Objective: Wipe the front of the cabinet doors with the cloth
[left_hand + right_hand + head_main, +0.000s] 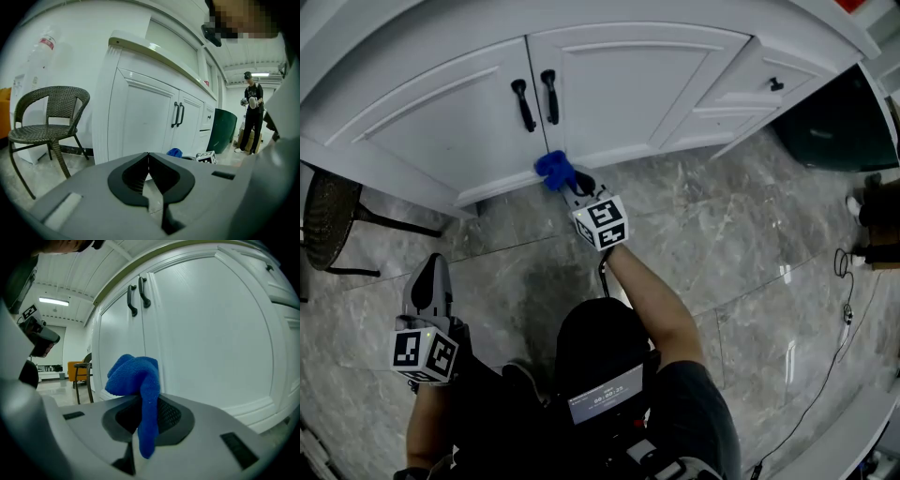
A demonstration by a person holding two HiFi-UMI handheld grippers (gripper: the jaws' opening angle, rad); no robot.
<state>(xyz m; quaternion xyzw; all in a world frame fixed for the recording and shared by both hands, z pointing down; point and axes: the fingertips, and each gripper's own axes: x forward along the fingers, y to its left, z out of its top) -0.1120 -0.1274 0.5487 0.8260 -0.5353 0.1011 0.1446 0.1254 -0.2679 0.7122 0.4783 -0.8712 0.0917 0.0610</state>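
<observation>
Right gripper (565, 185): jaws closed on the blue cloth (551, 167), and the right gripper view shows a strip of it hanging down between them (140, 404).
Left gripper (430, 274): jaws together with nothing between them (149, 161); it is held low over the floor, well apart from the cabinet, and takes no part in the work.
Cloth position: bunched ahead of the right jaws (133, 373), at the foot of the cabinet just below the seam where the left door (441, 117) meets the right door (628, 84). Whether it presses on the panel or sits just off it cannot be told.
Step in hand: probably wiping along the lowest part of the door fronts. The broad panels and the area round the two black handles (536, 99) lie above the cloth.
Next move: likely to call for the bunched cloth to be kept flat against the paint and swept up or sideways across a panel. The wrist would need to be tilted so that cloth, not jaw, meets the door, and the handles would need to be steered round.
Markers: black-and-white square patterns on each gripper's cube, with no letters.
Chest screen (605, 398): a row of pale digits, too small to read.
Bottle (44, 51): it has a red band, and the print is illegible.
Brands: none can be seen on the cabinet, the wicker chair (47, 117) or the dark green bin (222, 129).
</observation>
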